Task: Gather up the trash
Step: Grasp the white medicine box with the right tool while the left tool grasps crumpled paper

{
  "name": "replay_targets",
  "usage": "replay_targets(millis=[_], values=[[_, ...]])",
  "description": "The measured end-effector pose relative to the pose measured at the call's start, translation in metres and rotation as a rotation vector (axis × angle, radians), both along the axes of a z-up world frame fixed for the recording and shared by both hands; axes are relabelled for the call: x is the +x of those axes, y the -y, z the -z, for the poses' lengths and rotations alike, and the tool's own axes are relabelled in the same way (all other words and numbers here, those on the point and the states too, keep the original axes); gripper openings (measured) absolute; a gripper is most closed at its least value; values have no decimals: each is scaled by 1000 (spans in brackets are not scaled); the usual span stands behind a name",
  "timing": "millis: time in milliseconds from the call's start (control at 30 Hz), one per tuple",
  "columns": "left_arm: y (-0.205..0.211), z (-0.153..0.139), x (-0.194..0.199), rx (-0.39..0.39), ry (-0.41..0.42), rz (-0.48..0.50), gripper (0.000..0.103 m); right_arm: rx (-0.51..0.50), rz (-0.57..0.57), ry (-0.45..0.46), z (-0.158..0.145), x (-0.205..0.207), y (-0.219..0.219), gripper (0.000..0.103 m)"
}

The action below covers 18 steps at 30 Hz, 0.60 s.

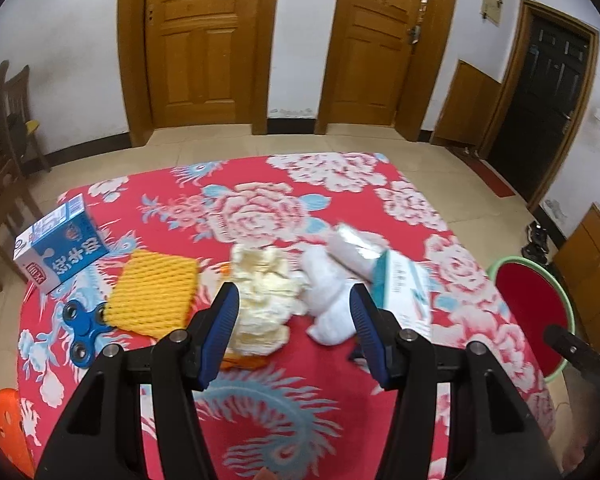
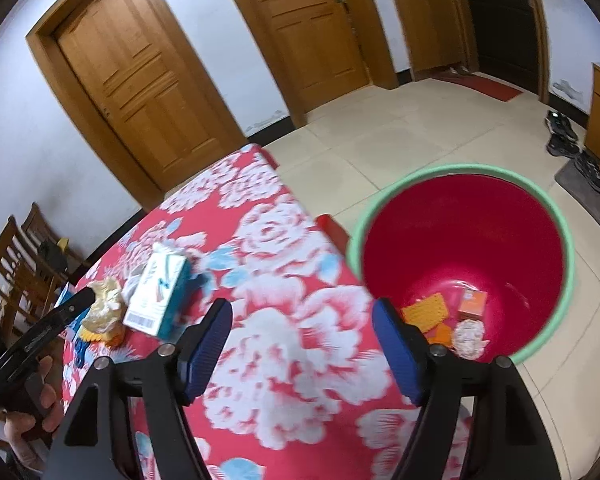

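- Broadly, the bench [image 1: 260,420] fills both views under a red cloth with pale flowers, and most of the trash lies near its middle
- Only the right wrist view looks down into the red bin [image 2: 556,264] with the green rim, which stands on the floor just beside the bench edge; yellow netting, an orange box and a pale wad already lie at its bottom
- Only the left wrist view shows the blue milk carton [image 1: 60,252] at the far left edge, the yellow foam net [image 1: 154,294] and the blue fidget spinner [image 1: 82,330] touching the net's corner
- Both views catch the teal and white box [image 2: 160,294] and the crumpled cream wrapper [image 1: 262,292]; a white tissue wad [image 1: 330,300] lies between them
- Left claw [image 1: 294,324] tilts down over wrapper and tissue, jaws half apart, gripping nothing
- Right claw [image 2: 302,346] tilts down over the bench edge beside the bin, jaws wide, nothing between them
- A hand [image 2: 40,404] grips the left tool's handle, seen in the right view
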<state>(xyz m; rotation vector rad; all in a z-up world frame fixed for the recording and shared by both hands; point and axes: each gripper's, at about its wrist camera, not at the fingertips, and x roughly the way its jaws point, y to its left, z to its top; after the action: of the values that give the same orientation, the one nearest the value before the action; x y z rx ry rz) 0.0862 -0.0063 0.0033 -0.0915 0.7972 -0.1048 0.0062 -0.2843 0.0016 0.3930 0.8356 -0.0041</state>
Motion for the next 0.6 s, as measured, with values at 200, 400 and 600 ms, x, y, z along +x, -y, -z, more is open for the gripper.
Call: replay_targets(millis=[200,400,600], values=[[-12,14,9,12,-26,-19,58,-12,-49,-11,0,10,-26,80],[-20,27,15,2,-48,-38,58,-27,-89,-24,1,22,-49,80],[-28,34,19,-29,-62,-56,55,-29,-119,-34,2,33,-66,80]])
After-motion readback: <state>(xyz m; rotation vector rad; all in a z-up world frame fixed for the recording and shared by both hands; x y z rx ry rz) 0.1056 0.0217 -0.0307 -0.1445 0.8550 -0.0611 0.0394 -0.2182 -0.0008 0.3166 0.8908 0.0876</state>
